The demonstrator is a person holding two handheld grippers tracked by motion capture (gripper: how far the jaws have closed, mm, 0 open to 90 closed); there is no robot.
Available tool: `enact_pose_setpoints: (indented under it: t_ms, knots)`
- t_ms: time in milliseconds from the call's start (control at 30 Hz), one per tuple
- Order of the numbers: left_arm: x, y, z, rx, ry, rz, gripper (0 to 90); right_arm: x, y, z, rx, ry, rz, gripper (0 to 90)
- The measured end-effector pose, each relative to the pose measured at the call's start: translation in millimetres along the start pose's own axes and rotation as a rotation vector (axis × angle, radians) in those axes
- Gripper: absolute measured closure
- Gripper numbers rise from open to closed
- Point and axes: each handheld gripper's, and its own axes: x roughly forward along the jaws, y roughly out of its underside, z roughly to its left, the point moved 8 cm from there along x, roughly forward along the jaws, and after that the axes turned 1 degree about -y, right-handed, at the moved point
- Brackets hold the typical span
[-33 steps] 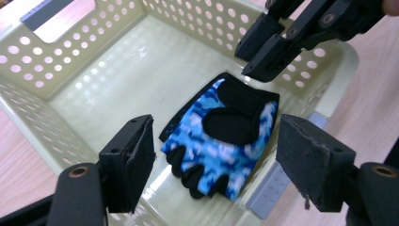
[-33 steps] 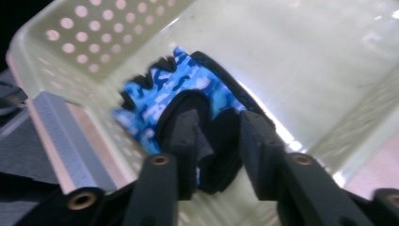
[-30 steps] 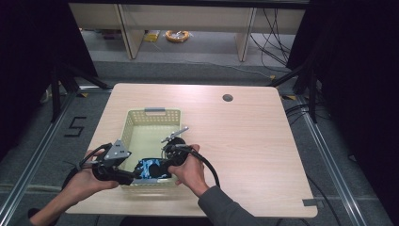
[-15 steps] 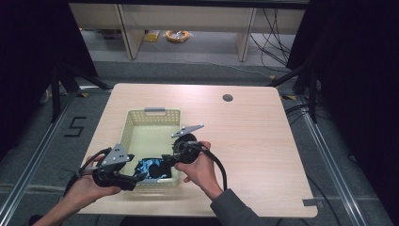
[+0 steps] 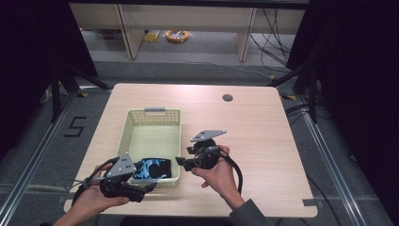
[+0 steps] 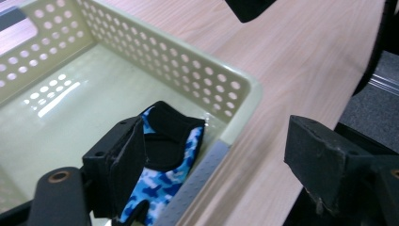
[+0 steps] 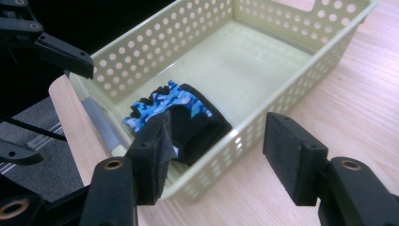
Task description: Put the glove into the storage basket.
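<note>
So the blue camo glove lies inside the basket at its near end. Both grippers, left and right, have just been opening, jaws empty beside that basket.

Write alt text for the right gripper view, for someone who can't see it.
A blue camouflage and black glove lies in the near end of a pale green perforated basket on a wooden table. The right gripper is open in the foreground, holding nothing.

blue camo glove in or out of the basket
In. The blue camouflage glove lies on the floor of the pale green perforated plastic basket, at its near end.
</note>
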Motion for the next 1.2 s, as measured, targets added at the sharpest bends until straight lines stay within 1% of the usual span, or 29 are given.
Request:
enact_pose_setpoints:
  t_ms: [33, 67, 100, 133, 167, 200, 233, 267, 300, 333, 367, 400, 433, 467, 500, 533, 567, 600, 667, 700, 800, 833, 933, 967, 1033, 1100, 1133, 1167, 1200]
  knots:
    - [0.6, -0.7, -2.3, 0.004, 0.003, -0.004, 20.4, -1.8, 1.5, -0.2, 0.008, -0.006, -0.008, 42.9]
    - [1.0, -1.2, -5.0, 0.004, 0.01, -0.008, 20.3, -3.9, 2.7, -2.8, -0.01, 0.0, -0.015, 42.1]
    - [1.5, -1.6, -6.9, 0.015, 0.017, -0.007, 20.2, -6.8, 4.3, -3.5, 0.0, 0.002, -0.017, 41.2]
    - [1.5, -1.6, -6.9, 0.015, 0.017, -0.007, 20.2, -6.8, 4.3, -3.5, 0.0, 0.002, -0.017, 41.2]
    - [2.9, -2.2, -13.0, 0.005, 0.033, -0.015, 20.1, -10.2, 5.6, -5.3, -0.012, -0.005, -0.039, 39.6]
    - [4.5, -3.6, -16.8, -0.011, 0.046, -0.038, 19.5, -13.3, 8.0, -4.7, 0.013, -0.006, -0.037, 39.1]
    - [5.2, -3.3, -19.9, -0.013, 0.06, -0.037, 19.0, -14.6, 8.6, -5.4, 0.005, -0.004, -0.043, 38.4]
    - [5.8, -2.3, -21.9, 0.006, 0.073, -0.028, 18.8, -16.5, 10.0, -5.3, 0.01, -0.007, -0.046, 37.9]
    - [7.8, -2.9, -24.8, -0.009, 0.074, -0.043, 18.7, -18.6, 11.3, -4.8, 0.015, -0.007, -0.053, 37.5]
    - [8.9, -2.6, -26.6, -0.005, 0.075, -0.044, 18.4, -20.3, 12.0, -6.2, -0.002, -0.002, -0.059, 36.8]
    - [8.9, -2.6, -26.6, -0.005, 0.075, -0.044, 18.0, -20.3, 12.0, -6.2, -0.002, -0.002, -0.059, 36.8]
    - [10.6, -2.4, -29.4, -0.018, 0.083, -0.048, 17.5, -24.1, 14.4, -7.5, -0.005, 0.011, -0.059, 35.9]
    - [13.6, -1.9, -33.0, -0.027, 0.083, -0.059, 17.0, -23.9, 14.6, -7.9, -0.016, 0.001, -0.072, 35.8]
    - [13.6, -1.9, -33.0, -0.027, 0.083, -0.059, 16.9, -23.9, 14.6, -7.9, -0.016, 0.001, -0.072, 35.8]
    - [15.0, -1.5, -35.5, -0.024, 0.089, -0.063, 16.7, -28.2, 17.4, -9.4, 0.001, 0.007, -0.076, 35.5]
    - [15.8, -0.8, -36.8, -0.023, 0.094, -0.065, 16.6, -28.1, 17.9, -10.4, -0.016, 0.002, -0.083, 35.3]
    - [17.5, -0.1, -39.8, -0.019, 0.1, -0.072, 16.6, -29.1, 19.5, -11.2, -0.018, 0.005, -0.085, 35.0]
    - [17.8, 0.7, -40.8, -0.015, 0.098, -0.069, 16.3, -31.0, 21.7, -11.0, -0.002, 0.014, -0.077, 34.6]
    - [18.8, 1.1, -42.3, -0.015, 0.106, -0.071, 16.3, -31.3, 22.8, -10.6, -0.005, 0.006, -0.081, 34.1]
    - [20.7, 3.3, -45.0, -0.022, 0.114, -0.066, 16.3, -32.8, 26.0, -11.7, -0.024, 0.024, -0.081, 34.0]
    - [24.0, 6.3, -47.7, -0.019, 0.12, -0.062, 16.3, -34.4, 30.1, -10.0, -0.018, 0.021, -0.08, 33.9]
    - [26.8, 7.7, -51.1, -0.036, 0.129, -0.065, 16.4, -35.1, 34.3, -9.5, -0.02, 0.024, -0.081, 33.9]
    - [29.1, 9.5, -53.4, -0.032, 0.133, -0.059, 16.4, -34.6, 37.6, -8.7, -0.025, 0.016, -0.089, 33.9]
    - [31.2, 11.2, -53.9, -0.01, 0.127, -0.056, 16.4, -35.6, 40.6, -8.4, -0.024, 0.024, -0.089, 33.8]
    - [33.0, 11.7, -55.4, -0.002, 0.13, -0.055, 16.4, -36.1, 42.4, -8.4, -0.029, 0.015, -0.099, 33.7]
    - [34.5, 12.2, -56.8, -0.007, 0.139, -0.058, 16.4, -36.4, 43.6, -8.6, -0.026, 0.018, -0.105, 33.7]
    - [35.3, 13.0, -56.9, -0.003, 0.134, -0.058, 16.4, -37.0, 47.7, -9.2, -0.026, 0.019, -0.094, 33.6]
    - [36.3, 13.8, -58.0, 0.007, 0.137, -0.061, 16.4, -37.2, 48.4, -11.6, -0.059, 0.026, -0.095, 33.6]
    - [36.6, 15.5, -59.1, 0.001, 0.129, -0.054, 16.5, -38.4, 50.7, -10.8, -0.035, 0.031, -0.091, 33.6]
